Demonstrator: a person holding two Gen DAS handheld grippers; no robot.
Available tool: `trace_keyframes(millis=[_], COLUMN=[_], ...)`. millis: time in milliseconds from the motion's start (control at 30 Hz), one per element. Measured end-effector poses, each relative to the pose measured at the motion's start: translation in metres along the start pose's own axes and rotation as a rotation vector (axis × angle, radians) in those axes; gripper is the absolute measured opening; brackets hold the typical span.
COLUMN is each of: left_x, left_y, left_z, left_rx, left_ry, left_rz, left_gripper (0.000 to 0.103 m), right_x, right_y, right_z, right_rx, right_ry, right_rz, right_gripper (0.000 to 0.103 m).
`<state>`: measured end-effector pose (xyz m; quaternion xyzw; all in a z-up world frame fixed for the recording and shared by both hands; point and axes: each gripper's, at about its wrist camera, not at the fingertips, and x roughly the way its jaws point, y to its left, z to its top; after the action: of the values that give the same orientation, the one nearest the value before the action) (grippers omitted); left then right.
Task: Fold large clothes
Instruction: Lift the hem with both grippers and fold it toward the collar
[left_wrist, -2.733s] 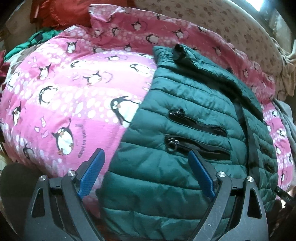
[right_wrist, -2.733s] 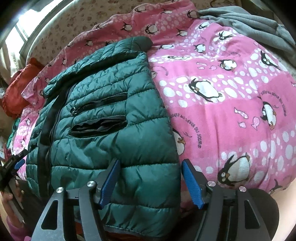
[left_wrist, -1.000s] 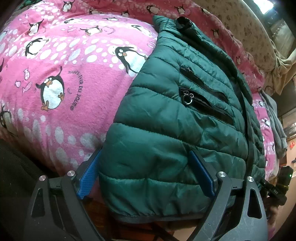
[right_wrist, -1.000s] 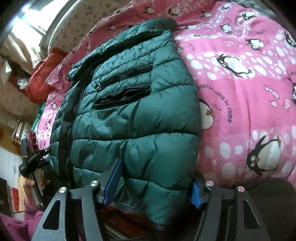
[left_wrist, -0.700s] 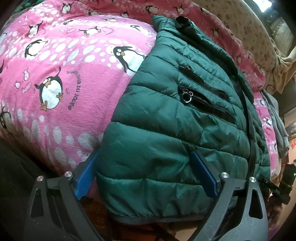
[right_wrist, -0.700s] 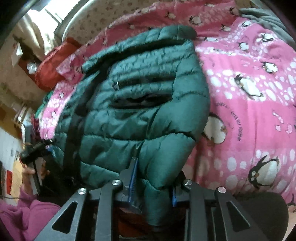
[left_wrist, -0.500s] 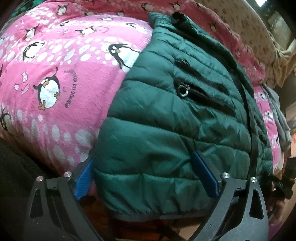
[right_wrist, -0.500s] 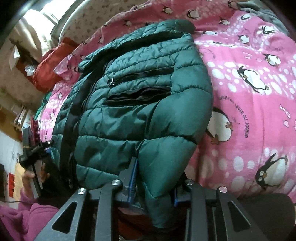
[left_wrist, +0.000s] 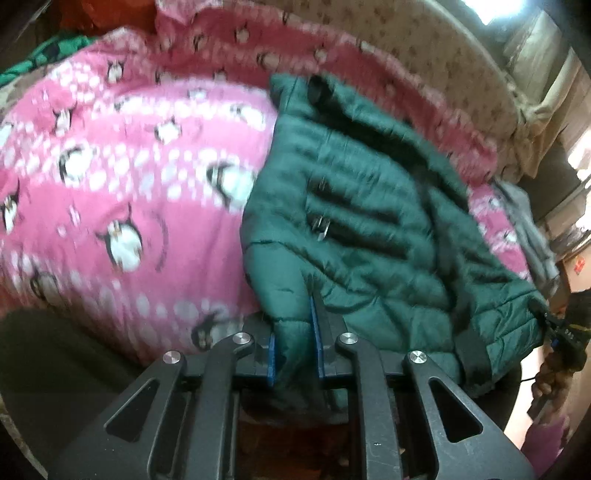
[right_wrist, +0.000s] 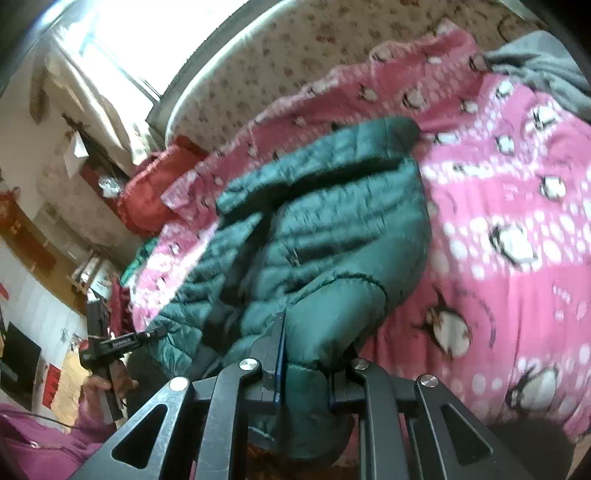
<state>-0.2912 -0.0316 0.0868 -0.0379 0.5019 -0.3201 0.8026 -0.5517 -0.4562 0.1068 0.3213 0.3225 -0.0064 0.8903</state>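
A dark green quilted jacket (left_wrist: 369, 221) lies zip-side up on a pink penguin blanket (left_wrist: 129, 184). In the left wrist view my left gripper (left_wrist: 293, 328) is shut on the near left corner of the hem, and the fabric bunches between the blue pads. In the right wrist view the jacket (right_wrist: 332, 229) hangs from my right gripper (right_wrist: 304, 358), whose jaws are closing with the hem's right corner pinched between them. Both corners are raised off the blanket (right_wrist: 517, 221). Each view shows the other gripper small at its edge, held in a hand (right_wrist: 107, 384).
A grey garment (right_wrist: 546, 70) lies at the blanket's far right corner. A red cushion (right_wrist: 155, 192) and a green cloth (left_wrist: 44, 55) sit at the far left. A flower-patterned sheet (left_wrist: 406, 55) runs behind the blanket. A dark edge lies below the blanket's near side.
Both grippers have gone from open around the hem to shut on it. They have risen, lifting the jacket's near corners so the lower part bunches and sags.
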Motion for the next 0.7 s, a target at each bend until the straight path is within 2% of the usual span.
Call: trace_keyframes(millis=[233, 500, 700], left_x=[-0.018, -0.007, 0.011], left_y=[-0.002, -0.031, -0.046], left_z=[0.048, 0.109, 0.150], left_rx=[-0.069, -0.002, 0.008], left_ry=[-0.114, -0.198, -0.220], left_rz=[-0.039, 0.015, 0.045], left_gripper=[0.014, 0.014, 0.014], right_x=[-0.004, 0.013, 0.040], right_y=[0.009, 0.008, 0.004], right_z=[0.043, 0.094, 0.136], right_rx=[-0.005, -0.036, -0.058], right_ry=[-0.094, -0.155, -0.147], right_rz=[0.001, -0.082, -0.138], right_gripper=[0.015, 0.015, 0.015])
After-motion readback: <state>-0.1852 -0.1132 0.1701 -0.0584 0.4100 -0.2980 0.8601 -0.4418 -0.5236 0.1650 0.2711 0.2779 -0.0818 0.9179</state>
